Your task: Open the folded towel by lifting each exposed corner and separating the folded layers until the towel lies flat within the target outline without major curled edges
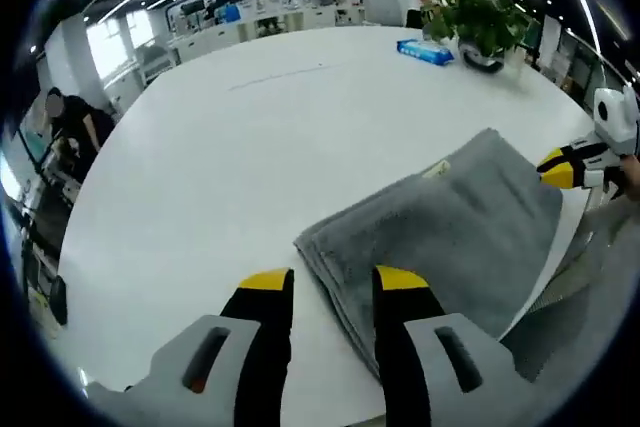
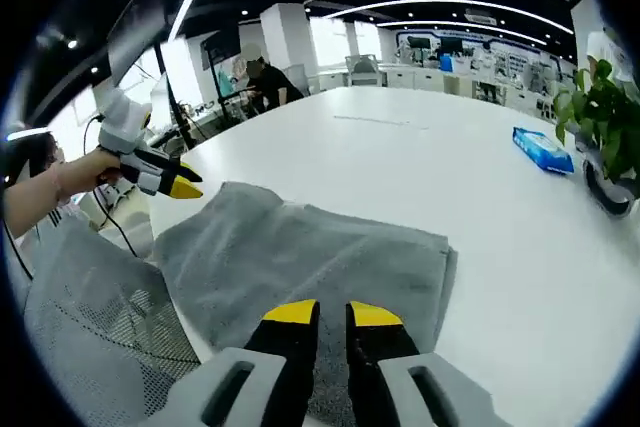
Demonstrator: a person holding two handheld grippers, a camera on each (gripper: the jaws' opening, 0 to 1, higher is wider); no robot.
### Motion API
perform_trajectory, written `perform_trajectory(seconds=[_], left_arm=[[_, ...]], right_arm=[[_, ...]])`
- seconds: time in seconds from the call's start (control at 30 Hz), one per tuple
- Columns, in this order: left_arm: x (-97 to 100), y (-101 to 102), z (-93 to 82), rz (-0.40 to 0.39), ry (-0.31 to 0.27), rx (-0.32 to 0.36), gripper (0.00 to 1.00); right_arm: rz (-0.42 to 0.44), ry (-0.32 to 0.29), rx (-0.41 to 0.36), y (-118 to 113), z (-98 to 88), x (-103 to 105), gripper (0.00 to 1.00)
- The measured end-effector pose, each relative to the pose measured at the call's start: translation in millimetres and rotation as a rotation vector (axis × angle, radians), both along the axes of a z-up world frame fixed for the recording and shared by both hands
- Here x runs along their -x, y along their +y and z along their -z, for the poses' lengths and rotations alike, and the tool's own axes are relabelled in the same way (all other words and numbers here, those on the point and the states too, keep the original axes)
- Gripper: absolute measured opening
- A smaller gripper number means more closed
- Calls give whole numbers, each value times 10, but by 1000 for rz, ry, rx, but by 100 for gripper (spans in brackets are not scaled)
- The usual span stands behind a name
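Note:
A grey folded towel (image 1: pixel 440 237) lies near the edge of the round white table (image 1: pixel 250 147). My left gripper (image 1: pixel 334 283) is open. Its jaws straddle the towel's near corner, and the right fingertip (image 1: pixel 400 279) overlaps the cloth. In the right gripper view the same towel (image 2: pixel 300 252) spreads ahead, and my right gripper (image 2: pixel 332 314) sits low over its near edge. The jaws are almost together with cloth in the narrow gap. From the left gripper view, that right gripper (image 1: pixel 560 169) touches the towel's far side. A hand holds the left gripper (image 2: pixel 172 185) at the towel's other corner.
A potted plant (image 1: pixel 478 22) and a blue packet (image 1: pixel 425 51) stand at the table's far side. A grey mesh chair (image 2: pixel 90 317) is close to the table edge beside the towel. People (image 1: pixel 70 127) stand at benches beyond the table.

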State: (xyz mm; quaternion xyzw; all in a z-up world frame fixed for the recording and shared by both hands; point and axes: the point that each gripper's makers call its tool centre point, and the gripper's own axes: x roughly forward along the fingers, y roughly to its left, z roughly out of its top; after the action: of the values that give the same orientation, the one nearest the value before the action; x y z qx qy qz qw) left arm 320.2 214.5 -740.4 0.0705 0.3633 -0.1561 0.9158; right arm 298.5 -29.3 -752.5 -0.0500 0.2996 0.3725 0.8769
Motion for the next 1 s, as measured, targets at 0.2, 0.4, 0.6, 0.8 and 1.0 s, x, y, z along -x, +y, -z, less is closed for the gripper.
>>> perform_trajectory(seconds=[0.2,0.4,0.6,0.8,1.0], left_arm=[[-202,-868,-26,257,-35,-25,10],[-397,-1622,66,441,0,-10,0],[-397,-1865,383,589,49,-145,0],[-385,-1783,607,720,9,-370,0],[-378,-1757,612,710,15,-388,0]], right_arm=[[-260,65,-19,610,60,411,0],[-356,-4,114,749,259,474,0],[-383,3,185,746,467,470,0],[-416,-33,220,744,498,456,0],[-439,-59,259,710,510,440,0]])
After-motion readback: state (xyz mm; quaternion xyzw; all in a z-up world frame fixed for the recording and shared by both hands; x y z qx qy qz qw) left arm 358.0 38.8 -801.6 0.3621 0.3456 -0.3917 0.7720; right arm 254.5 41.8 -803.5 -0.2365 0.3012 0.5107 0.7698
